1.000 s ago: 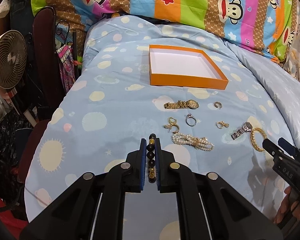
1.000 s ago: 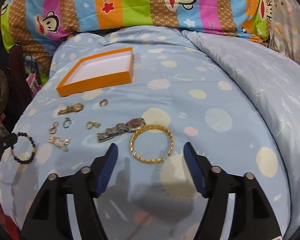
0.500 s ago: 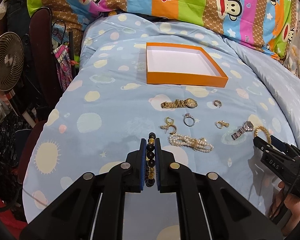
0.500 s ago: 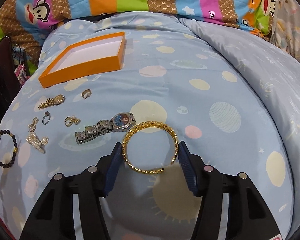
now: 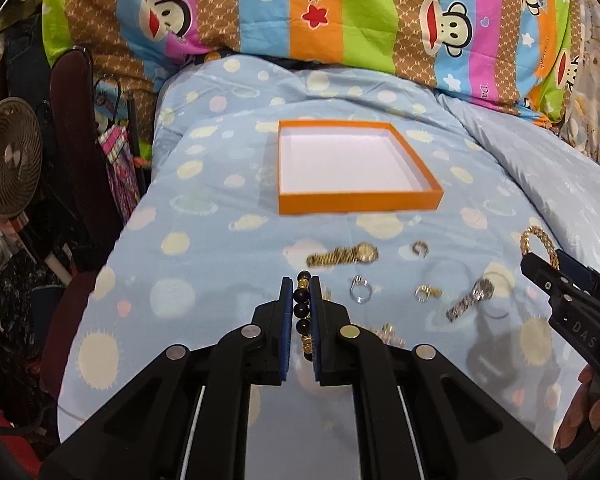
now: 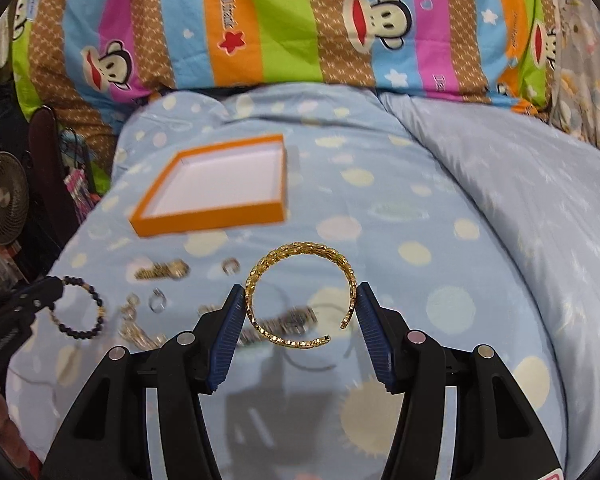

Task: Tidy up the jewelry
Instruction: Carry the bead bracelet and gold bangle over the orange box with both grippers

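Note:
My left gripper (image 5: 300, 285) is shut on a black and gold bead bracelet (image 5: 302, 310) and holds it above the bedspread; the bracelet also shows in the right wrist view (image 6: 80, 308). My right gripper (image 6: 300, 294) is shut on a gold bangle (image 6: 300, 264), lifted off the bed. An empty orange box (image 5: 356, 204) with a white floor lies ahead on the bed. On the cover lie a gold watch (image 5: 342, 255), a silver watch (image 5: 470, 300), a ring (image 5: 359, 284), a small hoop (image 5: 420, 247) and a gold clasp piece (image 5: 426, 292).
A pearl bracelet (image 6: 134, 334) lies half hidden behind my left gripper. A striped monkey-print pillow (image 5: 320, 12) lies behind the box. A fan (image 5: 8, 156) and clutter stand off the bed's left edge. Plain blue bedding (image 6: 520, 220) spreads to the right.
My right gripper closed on the gold bangle and lifted it off the bed. Both grippers moved forward toward the orange box, the left still holding the bead bracelet.

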